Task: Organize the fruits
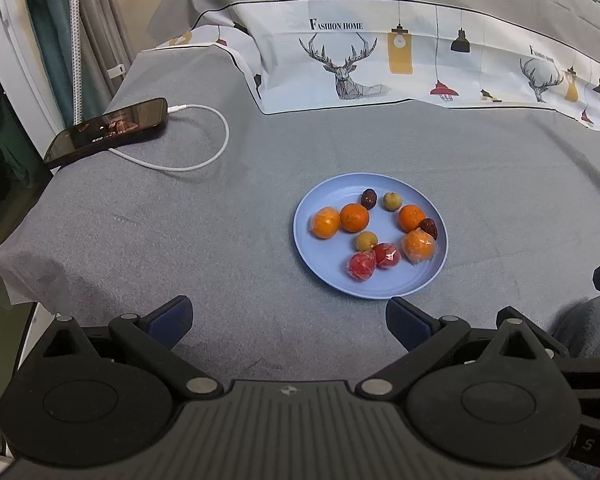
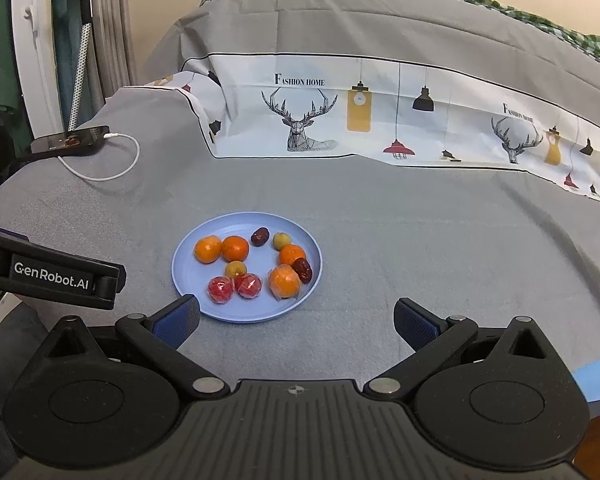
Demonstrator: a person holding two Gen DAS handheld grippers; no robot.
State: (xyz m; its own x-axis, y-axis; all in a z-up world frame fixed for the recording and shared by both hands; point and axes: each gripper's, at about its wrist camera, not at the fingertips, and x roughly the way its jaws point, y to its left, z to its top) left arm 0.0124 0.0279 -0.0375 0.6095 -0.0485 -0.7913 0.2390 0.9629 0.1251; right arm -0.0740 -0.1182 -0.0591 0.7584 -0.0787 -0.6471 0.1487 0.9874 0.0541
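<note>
A light blue plate [image 1: 320, 276] lies on the grey bed cover and shows in the right wrist view too [image 2: 188, 276]. On it lie several oranges [image 1: 354, 217], some in clear wrap, two wrapped red fruits [image 1: 362, 266], two small yellow-green fruits [image 1: 366, 241] and two dark red dates [image 1: 368, 198]. My left gripper [image 1: 290, 320] is open and empty, just short of the plate's near edge. My right gripper [image 2: 296, 322] is open and empty, its left finger close to the plate's near rim. The left gripper's body [image 2: 52, 276] shows at the left of the right wrist view.
A black phone [image 1: 108, 130] lies at the far left of the bed with a white charging cable [image 1: 204, 160] looped beside it. A folded quilt with deer and lamp prints [image 1: 380, 68] lies behind the plate. The bed edge drops off at the left.
</note>
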